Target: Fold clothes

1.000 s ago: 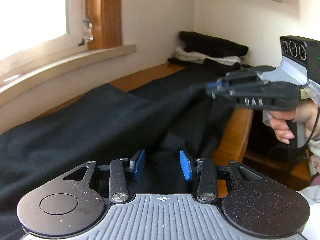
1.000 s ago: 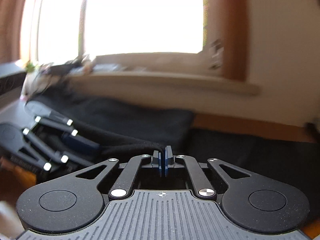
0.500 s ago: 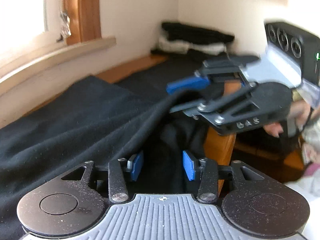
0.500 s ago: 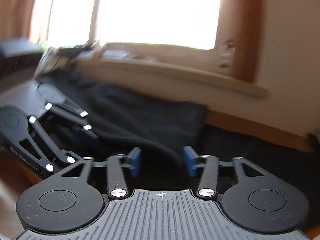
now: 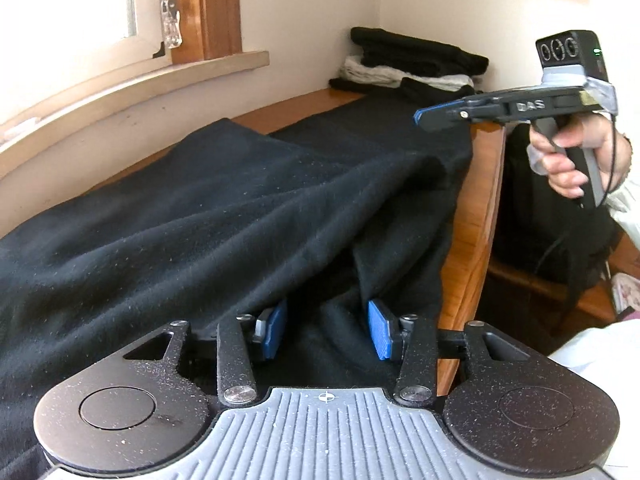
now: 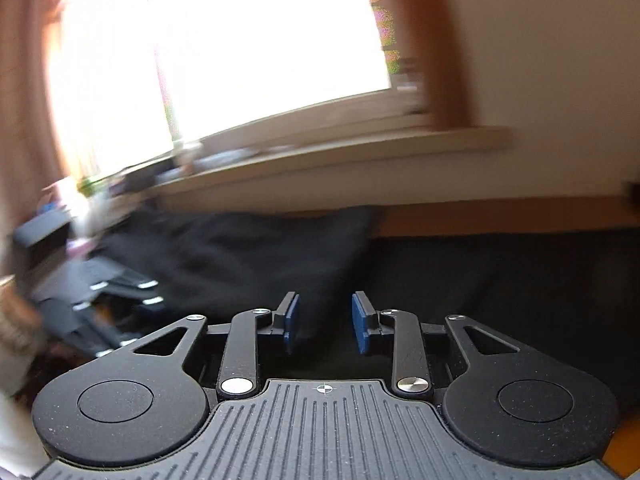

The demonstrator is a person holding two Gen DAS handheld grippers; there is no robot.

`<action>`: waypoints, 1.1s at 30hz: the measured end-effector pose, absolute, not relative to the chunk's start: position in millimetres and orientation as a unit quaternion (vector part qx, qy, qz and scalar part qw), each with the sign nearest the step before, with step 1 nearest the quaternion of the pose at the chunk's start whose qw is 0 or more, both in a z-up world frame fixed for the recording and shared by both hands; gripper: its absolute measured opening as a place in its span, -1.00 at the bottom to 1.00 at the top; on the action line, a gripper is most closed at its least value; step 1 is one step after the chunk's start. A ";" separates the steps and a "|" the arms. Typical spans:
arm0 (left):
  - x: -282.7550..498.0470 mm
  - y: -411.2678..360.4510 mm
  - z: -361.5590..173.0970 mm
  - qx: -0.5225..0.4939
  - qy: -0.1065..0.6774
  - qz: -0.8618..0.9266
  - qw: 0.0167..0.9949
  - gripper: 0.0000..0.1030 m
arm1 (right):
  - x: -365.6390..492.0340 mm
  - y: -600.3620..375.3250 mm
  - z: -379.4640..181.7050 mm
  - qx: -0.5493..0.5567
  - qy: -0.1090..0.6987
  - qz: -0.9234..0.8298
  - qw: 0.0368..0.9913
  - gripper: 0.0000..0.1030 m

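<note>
A large black garment (image 5: 200, 220) lies rumpled over the wooden table (image 5: 476, 200), its right side hanging over the table edge. My left gripper (image 5: 326, 330) is low over the near folds, open, with black cloth lying loosely between its blue pads (image 5: 276, 328). In the left wrist view, my right gripper (image 5: 426, 115) hovers above the garment's far right corner, clear of the cloth, held by a hand (image 5: 568, 156). The right wrist view is blurred. There my right gripper (image 6: 325, 322) has its jaws apart and closing, with nothing between them, and the black garment (image 6: 248, 256) lies beyond.
A stack of folded black and white clothes (image 5: 416, 64) sits in the far corner of the table. A window sill (image 5: 120, 92) runs along the wall on the left. The left gripper (image 6: 112, 304) shows blurred at the left of the right wrist view.
My right gripper let go of the garment's edge, opened and pulled up and away to the right. The lifted cloth dropped back onto the table. My left gripper widened slightly.
</note>
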State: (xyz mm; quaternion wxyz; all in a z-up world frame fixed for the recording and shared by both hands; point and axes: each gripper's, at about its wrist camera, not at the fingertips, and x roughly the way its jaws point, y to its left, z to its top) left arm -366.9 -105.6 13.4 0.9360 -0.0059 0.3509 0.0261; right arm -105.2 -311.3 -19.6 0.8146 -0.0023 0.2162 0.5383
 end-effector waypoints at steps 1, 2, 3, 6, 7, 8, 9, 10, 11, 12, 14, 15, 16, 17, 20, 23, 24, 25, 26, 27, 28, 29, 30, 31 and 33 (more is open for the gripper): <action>-367.5 -105.6 13.9 -0.009 0.350 0.028 0.936 -0.04 | -99.1 -316.2 -20.7 0.001 0.217 0.526 0.822 -0.41; -366.8 -104.8 15.6 -0.014 0.351 0.029 0.936 -0.02 | -95.4 -315.7 -21.6 0.002 0.220 0.518 0.826 -0.41; -367.5 -103.6 18.0 -0.020 0.345 0.033 0.938 0.12 | -93.0 -312.3 -22.4 0.002 0.225 0.512 0.829 -0.41; -367.6 -100.3 24.5 -0.025 0.333 0.047 0.941 0.25 | -97.2 -298.1 -24.2 -0.011 0.227 0.517 0.825 -0.41; -366.8 -99.8 26.2 -0.023 0.329 0.055 0.942 0.25 | -103.7 -291.7 -25.1 -0.024 0.222 0.525 0.821 -0.41; -365.9 -99.8 27.5 -0.021 0.328 0.061 0.943 0.25 | -112.1 -284.7 -26.1 -0.041 0.215 0.532 0.818 -0.41; -365.6 -100.0 28.7 -0.021 0.328 0.060 0.943 0.25 | -121.0 -279.7 -26.2 -0.058 0.209 0.537 0.815 -0.41; -366.0 -100.9 30.0 -0.018 0.327 0.059 0.943 0.25 | -129.7 -275.7 -25.9 -0.073 0.205 0.541 0.812 -0.41; -366.4 -101.8 31.4 -0.016 0.327 0.058 0.943 0.26 | -138.5 -271.8 -25.6 -0.089 0.201 0.545 0.809 -0.41; -367.5 -102.1 33.6 -0.013 0.325 0.056 0.944 0.27 | -146.1 -262.4 -23.0 -0.102 0.197 0.546 0.808 -0.40; -370.0 -99.2 40.3 -0.013 0.318 0.060 0.946 0.28 | -154.6 -254.3 -20.1 -0.124 0.192 0.542 0.809 -0.40; -371.2 -97.8 43.7 -0.013 0.314 0.062 0.947 0.28 | -158.3 -253.2 -18.8 -0.130 0.190 0.541 0.809 -0.40; -372.5 -96.3 47.1 -0.014 0.310 0.064 0.948 0.28 | -161.3 -252.5 -17.5 -0.133 0.190 0.540 0.809 -0.40; -373.7 -94.9 50.5 -0.014 0.307 0.065 0.949 0.28 | -164.0 -252.2 -15.9 -0.135 0.190 0.542 0.808 -0.40; -375.8 -88.2 64.4 -0.018 0.294 0.065 0.954 0.29 | -175.3 -253.1 -10.9 -0.143 0.182 0.546 0.805 -0.40; -373.4 -77.9 84.5 -0.025 0.274 0.059 0.960 0.33 | -186.5 -257.6 -6.9 -0.150 0.176 0.556 0.799 -0.40; -371.0 -74.2 92.0 -0.025 0.267 0.058 0.962 0.35 | -190.0 -257.8 -6.3 -0.153 0.175 0.559 0.796 -0.40; -368.6 -70.4 99.5 -0.026 0.260 0.057 0.964 0.36 | -193.4 -257.0 -5.8 -0.156 0.173 0.562 0.794 -0.40; -361.8 -66.2 106.8 -0.023 0.257 0.054 0.965 0.36 | -196.0 -255.4 -5.9 -0.159 0.172 0.564 0.792 -0.39; -353.2 -62.5 112.1 -0.019 0.256 0.052 0.965 0.37 | -198.0 -252.2 -6.7 -0.164 0.171 0.566 0.790 -0.40; -340.4 -58.0 116.9 -0.012 0.260 0.052 0.964 0.37 | -199.4 -247.5 -8.3 -0.170 0.172 0.566 0.788 -0.40; -325.7 -54.1 119.7 -0.003 0.267 0.052 0.962 0.37 | -200.5 -241.8 -10.4 -0.179 0.172 0.566 0.786 -0.39; -308.7 -49.7 120.4 0.010 0.274 0.052 0.960 0.39 | -201.5 -235.8 -12.6 -0.188 0.172 0.566 0.784 -0.39; -289.5 -43.7 118.3 0.019 0.283 0.052 0.957 0.40 | -203.2 -230.7 -14.7 -0.198 0.172 0.565 0.783 -0.39; -253.8 -29.6 109.5 0.033 0.301 0.057 0.951 0.40 | -204.2 -223.2 -19.0 -0.213 0.172 0.564 0.779 -0.39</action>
